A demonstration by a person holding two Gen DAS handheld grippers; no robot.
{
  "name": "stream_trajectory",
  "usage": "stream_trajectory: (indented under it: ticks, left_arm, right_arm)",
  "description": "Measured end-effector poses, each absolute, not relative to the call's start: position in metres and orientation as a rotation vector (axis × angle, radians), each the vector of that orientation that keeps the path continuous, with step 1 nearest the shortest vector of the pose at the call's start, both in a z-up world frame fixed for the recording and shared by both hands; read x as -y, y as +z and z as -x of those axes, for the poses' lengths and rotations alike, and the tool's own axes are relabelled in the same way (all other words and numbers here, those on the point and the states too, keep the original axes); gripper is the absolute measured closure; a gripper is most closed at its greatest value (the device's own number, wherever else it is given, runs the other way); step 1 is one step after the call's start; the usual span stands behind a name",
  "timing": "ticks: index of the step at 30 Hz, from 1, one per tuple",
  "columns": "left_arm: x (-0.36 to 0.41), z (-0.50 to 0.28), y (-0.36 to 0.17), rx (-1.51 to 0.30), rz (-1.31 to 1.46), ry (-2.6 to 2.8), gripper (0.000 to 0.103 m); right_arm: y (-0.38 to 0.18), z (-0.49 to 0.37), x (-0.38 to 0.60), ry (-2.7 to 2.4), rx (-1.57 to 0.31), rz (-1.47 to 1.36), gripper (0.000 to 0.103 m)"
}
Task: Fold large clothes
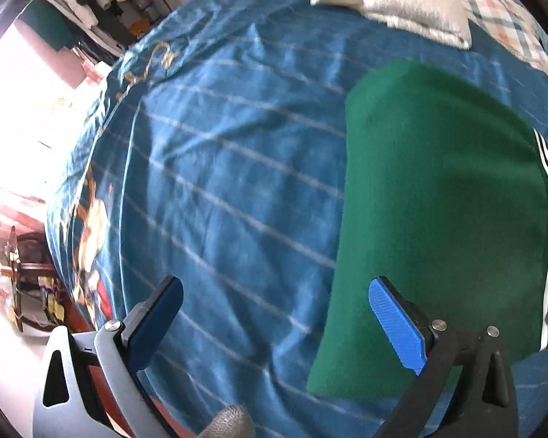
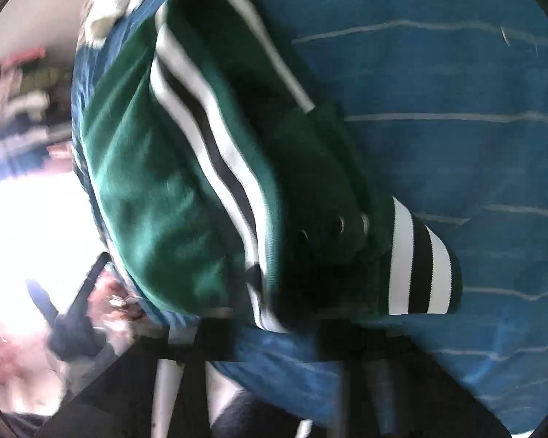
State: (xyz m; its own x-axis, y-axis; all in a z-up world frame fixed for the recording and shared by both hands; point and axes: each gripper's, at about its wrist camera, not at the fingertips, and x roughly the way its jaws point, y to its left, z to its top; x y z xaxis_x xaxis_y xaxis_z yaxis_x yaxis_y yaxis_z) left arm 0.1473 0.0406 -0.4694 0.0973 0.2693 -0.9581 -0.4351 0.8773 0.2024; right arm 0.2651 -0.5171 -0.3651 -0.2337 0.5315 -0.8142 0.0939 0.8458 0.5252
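A green jacket (image 1: 442, 197) with black and white striped trim lies partly folded on the blue bed cover (image 1: 230, 168). My left gripper (image 1: 274, 314) is open and empty, hovering just above the bed at the jacket's left edge; its right finger (image 1: 398, 321) is over the green cloth. In the right wrist view the jacket (image 2: 157, 189) is bunched, with its striped cuff (image 2: 420, 255) close to the camera. My right gripper (image 2: 274, 325) sits at the jacket's near hem; its fingertips are hidden under the cloth and blurred.
A folded white fleece (image 1: 394, 3) lies at the far end of the bed on a plaid sheet (image 1: 504, 11). The bed's left edge (image 1: 73, 197) drops to the floor, with a small wooden stand (image 1: 22, 277) and hanging clothes (image 1: 91, 3) beyond.
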Motion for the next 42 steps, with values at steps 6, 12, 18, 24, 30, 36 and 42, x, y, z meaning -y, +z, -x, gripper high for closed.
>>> stream_trajectory:
  ticks: [6,12,18,24,30,36,42]
  left_arm:
    - [-0.026,-0.131,-0.465,-1.391,0.153,0.51,0.0]
    - [-0.02,-0.137,-0.478,-1.436,0.079,0.505,0.0]
    - [-0.033,-0.211,-0.444,-1.238,0.077,0.502,0.0]
    - [-0.028,-0.309,-0.501,-1.259,-0.117,0.438,0.0]
    - [-0.042,-0.326,-0.528,-1.288,-0.111,0.396,0.0]
    - [-0.048,-0.305,-0.494,-1.253,-0.009,0.417,0.0]
    - [-0.081,-0.224,-0.465,-1.184,0.311,0.407,0.0]
  right_arm:
    - [-0.317,-0.257,0.552,0.32,-1.654,-0.486,0.101]
    - [-0.395,-0.261,0.536,0.269,-1.897,-0.391,0.1]
    - [-0.336,-0.306,0.516,0.219,-1.73,-0.221,0.059]
    - [-0.316,-0.356,0.452,0.401,-1.551,-0.348,0.058]
    - [-0.391,-0.381,0.391,0.327,-1.619,-0.042,0.059]
    - [-0.373,-0.398,0.402,0.383,-1.654,-0.124,0.054]
    - [-0.384,-0.382,0.467,0.548,-1.696,-0.273,0.012]
